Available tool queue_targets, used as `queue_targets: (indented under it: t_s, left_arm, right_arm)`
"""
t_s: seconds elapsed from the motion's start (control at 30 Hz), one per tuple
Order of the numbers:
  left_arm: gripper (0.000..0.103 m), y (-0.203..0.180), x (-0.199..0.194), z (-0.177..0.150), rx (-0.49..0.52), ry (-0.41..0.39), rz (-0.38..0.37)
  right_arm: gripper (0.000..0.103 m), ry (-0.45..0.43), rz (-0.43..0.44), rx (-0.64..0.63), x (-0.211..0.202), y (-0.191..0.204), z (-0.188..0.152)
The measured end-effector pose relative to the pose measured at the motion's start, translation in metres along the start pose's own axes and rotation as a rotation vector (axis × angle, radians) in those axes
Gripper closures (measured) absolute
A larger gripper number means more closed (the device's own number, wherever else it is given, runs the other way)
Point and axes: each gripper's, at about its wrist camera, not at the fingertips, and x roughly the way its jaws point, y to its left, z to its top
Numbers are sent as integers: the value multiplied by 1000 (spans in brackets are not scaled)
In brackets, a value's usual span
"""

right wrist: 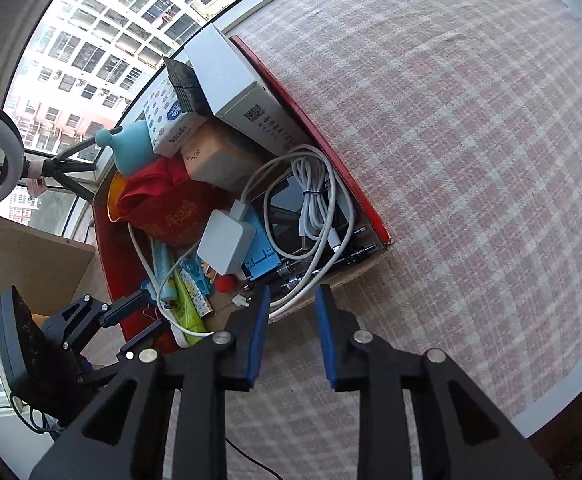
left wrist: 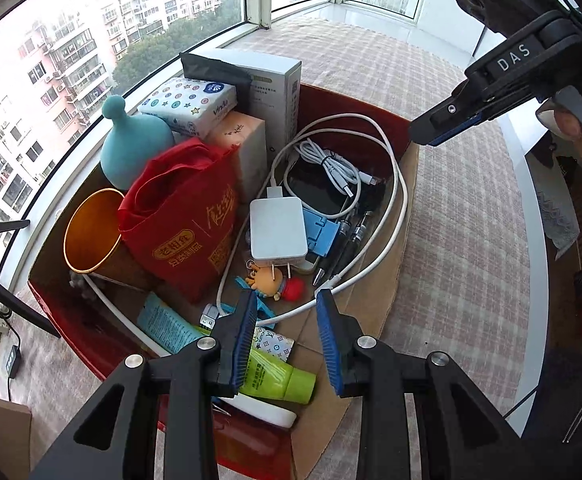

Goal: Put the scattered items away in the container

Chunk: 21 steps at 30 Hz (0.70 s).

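The red-walled cardboard box, the container, sits on the checked cloth by the window, already crowded. Nothing loose shows on the cloth in either view, so the tidying looks near its end.

The thing nearest both tools is the long white cable, a smooth, limp cord looping from the glossy white charger block round the box's right side; part of its loop lies over the lowered cardboard flap, just ahead of the left hand-held gripper. That tool hangs over the box's near end, pointing steeply down, its ribbed blue pads partly spread with nothing pinched between them. It is the nearer one for nudging the cable inward.

The right hand-held gripper stands outside the box's near corner, the box up and to its left, jaws parted and empty.

Deeper in are a soft red cloth bag, a matte teal bulb-shaped bottle, a gold-lined paper cup, rigid cartons, a tissue pack, a bundled white cord, pens, and a squeezable green tube.
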Motion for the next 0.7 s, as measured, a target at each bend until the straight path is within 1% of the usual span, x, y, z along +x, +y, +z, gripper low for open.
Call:
queue_targets:
  t_s: [0.07,0.13,0.2,0.4,0.53,0.63,0.7]
  left_arm:
    - [74,-1,5,3,3,7,0]
    - [74,-3,10,5,15,21,3]
    - [76,-8,16,6,34,38,15]
    - [76,-15,35,11,62,71,21]
    - [76,-18,47,13,75,93,20]
    - [77,-12,43,13,41,75,18]
    - [75,-6,28,11,-1,39,15]
  right_arm:
    - [81,-44,-20,-33,-6,5,1]
    - [87,-65,-39,-58,-7,8,4]
    - [88,-49,-48,-57,4,8,9]
    - [88,9,-76,-45,39,0,19]
    - [91,28,-78,-28,50,-5,27]
    - [90,25,-75,-23,49,-5,29]
    - [90,2,-64,-25,41,-3,26]
